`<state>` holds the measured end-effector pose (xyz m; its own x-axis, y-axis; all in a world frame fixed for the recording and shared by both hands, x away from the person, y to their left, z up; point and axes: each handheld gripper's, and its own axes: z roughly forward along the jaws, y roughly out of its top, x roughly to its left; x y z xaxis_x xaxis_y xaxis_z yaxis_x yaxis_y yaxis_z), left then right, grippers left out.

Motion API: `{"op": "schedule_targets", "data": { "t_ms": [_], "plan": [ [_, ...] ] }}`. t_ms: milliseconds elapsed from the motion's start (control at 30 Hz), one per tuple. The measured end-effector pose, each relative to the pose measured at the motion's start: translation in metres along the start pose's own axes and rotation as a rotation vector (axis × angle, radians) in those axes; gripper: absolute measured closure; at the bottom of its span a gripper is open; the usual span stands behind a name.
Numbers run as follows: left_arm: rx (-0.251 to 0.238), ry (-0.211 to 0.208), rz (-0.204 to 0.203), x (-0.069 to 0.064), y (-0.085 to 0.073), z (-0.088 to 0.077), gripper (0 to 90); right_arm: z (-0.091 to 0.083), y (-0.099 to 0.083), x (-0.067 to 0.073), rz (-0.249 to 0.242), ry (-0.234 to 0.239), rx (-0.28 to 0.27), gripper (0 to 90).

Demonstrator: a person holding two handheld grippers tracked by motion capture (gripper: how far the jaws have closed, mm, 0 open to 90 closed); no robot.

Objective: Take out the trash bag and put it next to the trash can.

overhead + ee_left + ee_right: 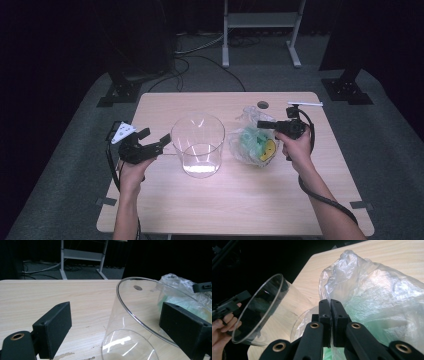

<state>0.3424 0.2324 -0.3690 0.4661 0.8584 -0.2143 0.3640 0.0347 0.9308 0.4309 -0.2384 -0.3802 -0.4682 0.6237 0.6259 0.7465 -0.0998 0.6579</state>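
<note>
The left hand-held gripper [156, 141] stands open beside the clear round plastic container [198, 145] mid-desk — one jaw at its wall. The right hand-held gripper [330, 305] is pinched shut on the crinkled clear plastic bag [382, 297] of green contents — just beyond, on the pale wooden desk [240, 200].

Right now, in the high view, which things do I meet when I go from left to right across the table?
left gripper → clear round container → plastic bag with green contents → right gripper, reaching over the bag from the right hand.
</note>
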Motion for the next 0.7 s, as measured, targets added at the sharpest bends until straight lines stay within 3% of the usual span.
{"op": "schedule_targets", "data": {
  "t_ms": [500, 700],
  "plan": [
    [0.005, -0.002, -0.002, 0.000, -0.001, 0.002, 9.8, 0.010, -0.012, -0.012, 0.011, -0.021, 0.034, 86.8],
    [0.005, -0.002, -0.002, 0.000, -0.001, 0.002, 9.8, 0.010, -0.013, -0.012, -0.012, -0.043, 0.043, 79.8]
  ]
}}
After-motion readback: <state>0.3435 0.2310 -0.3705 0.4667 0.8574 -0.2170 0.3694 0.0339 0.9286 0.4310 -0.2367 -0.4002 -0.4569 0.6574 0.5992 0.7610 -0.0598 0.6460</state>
